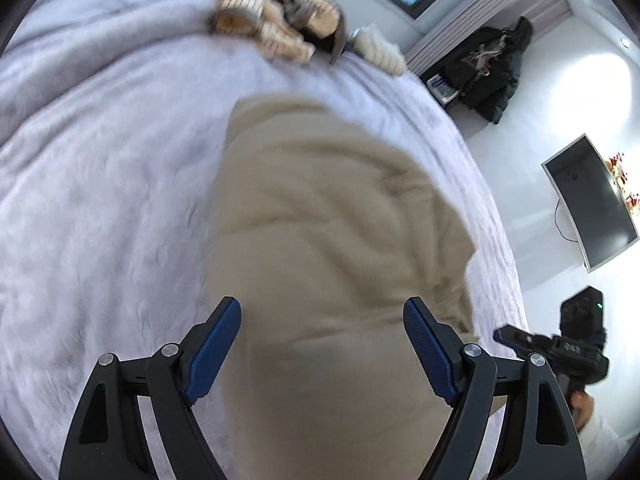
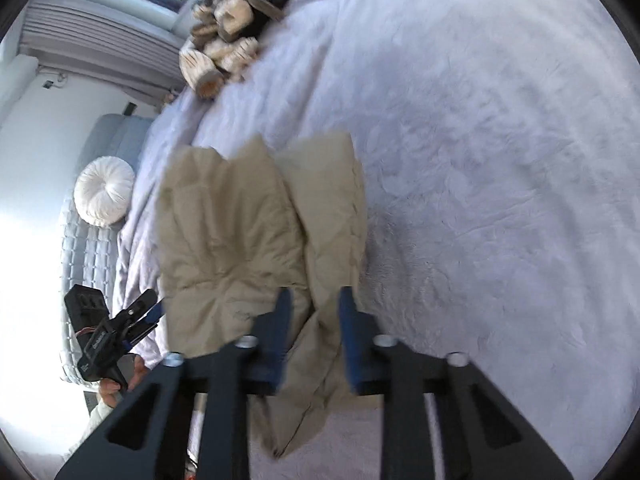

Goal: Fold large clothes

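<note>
Only my right view showed the right gripper (image 2: pixel 312 300) nearly closed, pinching the beige padded garment (image 2: pixel 240 232). Left gripper (image 1: pixel 322 312) gaped wide, holding nothing. Garment's long axis ran away from me up the lilac fleece bedspread (image 2: pixel 500 160).

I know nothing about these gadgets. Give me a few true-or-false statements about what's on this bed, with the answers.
1. The beige padded garment lies on a lavender fleece blanket. True.
2. The left tool is clamped shut on the garment. False: its jaws stand wide apart above it.
3. The right tool has beige fabric between its blue fingers. True.
4. A striped tan clothing pile sits on top of the garment. False: it lies apart, farther up the bed.
5. A dark flat screen hangs on the white wall. True.
</note>
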A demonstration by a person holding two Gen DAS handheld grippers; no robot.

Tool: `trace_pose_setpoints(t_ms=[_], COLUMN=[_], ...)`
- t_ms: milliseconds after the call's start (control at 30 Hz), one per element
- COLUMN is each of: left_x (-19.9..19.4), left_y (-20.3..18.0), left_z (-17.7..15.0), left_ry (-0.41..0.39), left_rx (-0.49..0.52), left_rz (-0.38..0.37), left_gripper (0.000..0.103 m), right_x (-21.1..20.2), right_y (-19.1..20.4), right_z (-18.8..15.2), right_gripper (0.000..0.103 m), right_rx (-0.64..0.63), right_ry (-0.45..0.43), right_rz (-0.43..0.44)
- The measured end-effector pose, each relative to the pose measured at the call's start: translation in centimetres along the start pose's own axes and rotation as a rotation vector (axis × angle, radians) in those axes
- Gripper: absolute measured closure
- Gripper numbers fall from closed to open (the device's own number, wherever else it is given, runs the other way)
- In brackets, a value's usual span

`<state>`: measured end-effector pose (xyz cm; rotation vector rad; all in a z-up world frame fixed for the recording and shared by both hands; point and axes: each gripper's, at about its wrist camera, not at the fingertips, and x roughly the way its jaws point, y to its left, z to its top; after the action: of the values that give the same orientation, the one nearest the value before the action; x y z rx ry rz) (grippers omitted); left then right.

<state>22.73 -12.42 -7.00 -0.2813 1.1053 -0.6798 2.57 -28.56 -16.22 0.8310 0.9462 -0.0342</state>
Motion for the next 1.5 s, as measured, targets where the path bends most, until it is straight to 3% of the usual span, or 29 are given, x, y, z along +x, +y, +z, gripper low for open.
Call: trace_pose_setpoints(t_ms=[167,367,533,633,867,1200,1367,1500], left_x=[-0.2,6.1,12.4,14.7,18.2,17.7,14.3,11.0], left_y=[-5.4,-12.1,-13.3,-13.6,-14.3,-14.4,-14.5,-13.9], left_z=[1.6,3.4,3.4,2.6,0.6,0.5,1.0,0.6], left_ry=[-0.027,0.093,0.190,0.224,0.239,0.237,0.192,0.156], left_rx=[0.155,0.268,0.228,0.214,0.292,0.293,0.271,0.268], left_rz=[-0.071,-0.221,-0.204,-0.198,-0.103,-0.060,-0.031,0.034], left_gripper=[0.020,0.020,0.020,0.020,0.020,0.020,0.020,0.020], right_x=[-0.1,0.8,5.1,7.7,10.7,10.6,9.5,9.3], right_y=[5.5,8.0,4.9,2.2,-1.0,-1.2,-0.5,-0.5], right_z=[-2.2,-5.7,-7.0,-7.8,-8.2,-8.2,-7.7,-6.0], right_gripper=[0.084,0.084,0.084,0.084,0.087,0.087,0.085,0.083], right_rx=[-0.103,-0.217,-0.160,-0.089,-0.032,0.018,0.026,0.044], right_ry=[-0.015,-0.003,0.059,0.100,0.109,0.115,0.125,0.131], right_rz=[0.017,-0.022,-0.158,-0.172,-0.126,-0.120,-0.129,-0.138])
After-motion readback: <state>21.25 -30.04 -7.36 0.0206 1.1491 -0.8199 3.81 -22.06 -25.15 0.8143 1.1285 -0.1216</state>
